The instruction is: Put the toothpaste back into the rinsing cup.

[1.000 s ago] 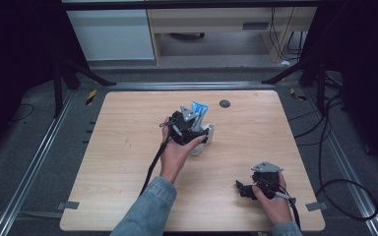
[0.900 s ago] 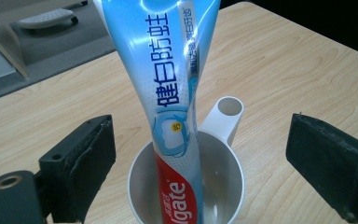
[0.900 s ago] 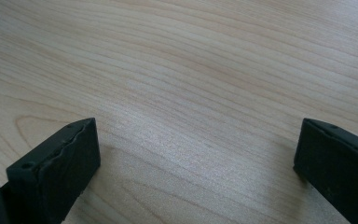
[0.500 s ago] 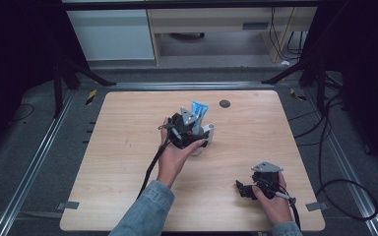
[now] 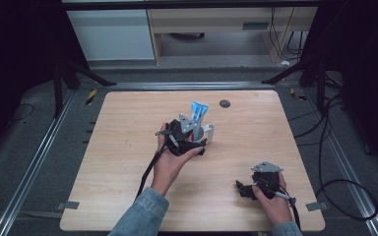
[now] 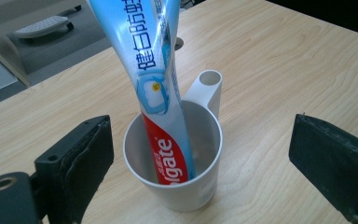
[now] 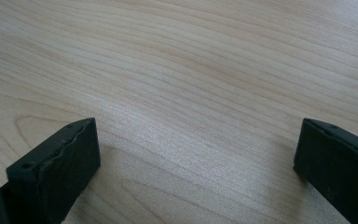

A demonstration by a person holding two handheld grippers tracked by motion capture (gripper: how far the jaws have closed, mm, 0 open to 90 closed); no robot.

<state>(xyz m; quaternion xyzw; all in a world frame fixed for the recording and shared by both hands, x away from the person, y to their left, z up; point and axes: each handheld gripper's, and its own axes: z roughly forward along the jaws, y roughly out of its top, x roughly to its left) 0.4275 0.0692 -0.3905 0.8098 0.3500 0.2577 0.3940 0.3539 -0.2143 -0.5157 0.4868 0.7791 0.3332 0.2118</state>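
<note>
one light wooden table [image 5: 128, 147] out there. on it, one white plastic cup with a looped handle [image 6: 186, 186], and inside that, one blue, white and red colgate toothpaste tube [image 6: 161, 88]. just the one tube, just the one cup. one small dark round disc [image 5: 224, 103] sitting near the table's far edge. two black two-jaw grippers in play: the left gripper [image 6: 200, 154] and the right gripper [image 7: 198, 158], one in each of the person's two hands, so two jaws each, four black jaws all told. two grey three-cornered plates, one atop each gripper. two denim sleeves at the near edge. two trailing black cables.
</note>
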